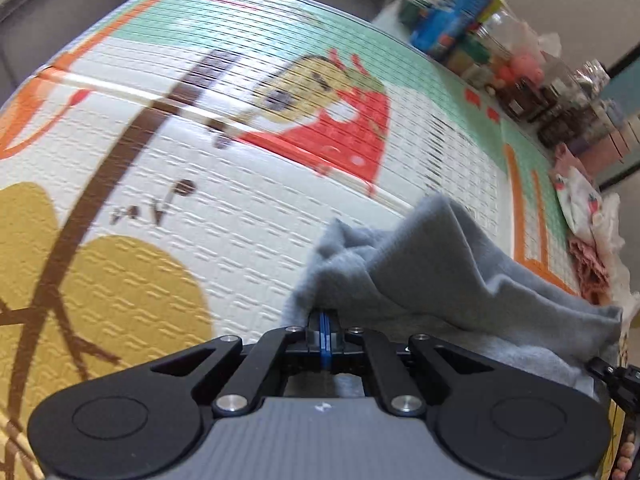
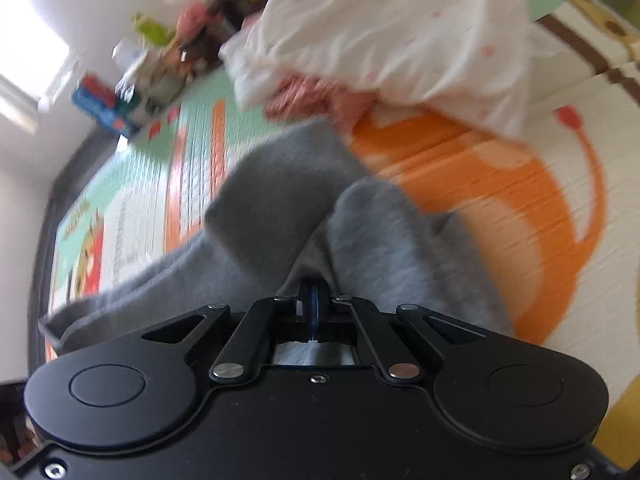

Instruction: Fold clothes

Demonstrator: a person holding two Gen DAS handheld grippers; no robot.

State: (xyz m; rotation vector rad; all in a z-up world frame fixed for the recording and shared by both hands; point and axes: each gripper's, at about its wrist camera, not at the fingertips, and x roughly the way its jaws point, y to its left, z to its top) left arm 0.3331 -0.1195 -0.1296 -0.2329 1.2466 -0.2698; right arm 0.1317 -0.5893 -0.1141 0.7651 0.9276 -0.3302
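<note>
A grey fleece garment (image 1: 440, 264) hangs lifted above the patterned play mat (image 1: 224, 208). My left gripper (image 1: 325, 318) is shut on one edge of it, and the cloth drapes off to the right. In the right wrist view my right gripper (image 2: 313, 286) is shut on another part of the same grey garment (image 2: 288, 200), which stretches away to the left. Both views are blurred by motion.
A pile of white and pink clothes (image 2: 384, 44) lies on the mat (image 2: 500, 184) beyond the grey garment; it also shows in the left wrist view (image 1: 588, 224). Toys, boxes and jars (image 1: 480, 32) line the mat's far edge by the wall.
</note>
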